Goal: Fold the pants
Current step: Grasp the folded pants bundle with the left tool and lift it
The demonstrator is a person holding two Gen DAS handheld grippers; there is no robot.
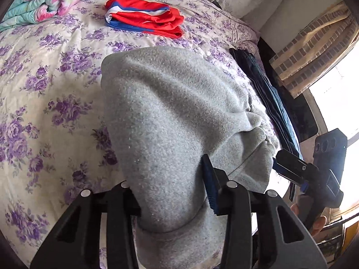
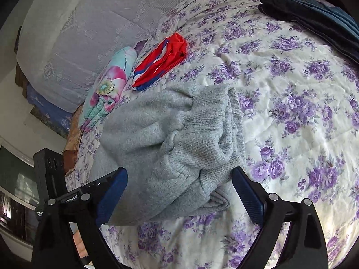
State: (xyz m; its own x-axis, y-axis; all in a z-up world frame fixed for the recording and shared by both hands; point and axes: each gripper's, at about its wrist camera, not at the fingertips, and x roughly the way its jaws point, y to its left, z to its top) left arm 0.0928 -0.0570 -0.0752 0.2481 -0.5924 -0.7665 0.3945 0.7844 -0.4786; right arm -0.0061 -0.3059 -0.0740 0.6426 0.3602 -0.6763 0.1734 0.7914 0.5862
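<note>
Grey fleece pants (image 1: 170, 116) lie bunched on a bed with a purple-flowered cover (image 1: 44, 89). My left gripper (image 1: 172, 197) is shut on a thick fold of the grey pants, which drapes over and between its fingers. In the right wrist view the pants' ribbed cuff end (image 2: 202, 132) lies between my wide-apart blue pads; my right gripper (image 2: 179, 192) is open around it without pinching. The right gripper also shows in the left wrist view (image 1: 291, 163) at the pants' right edge.
Folded red, white and blue shorts (image 1: 145, 18) lie further up the bed. A rolled floral quilt (image 1: 44, 0) sits at the far left. Dark folded clothes (image 1: 264, 85) lie along the bed's right edge. A window and curtain (image 1: 314, 51) are at the right.
</note>
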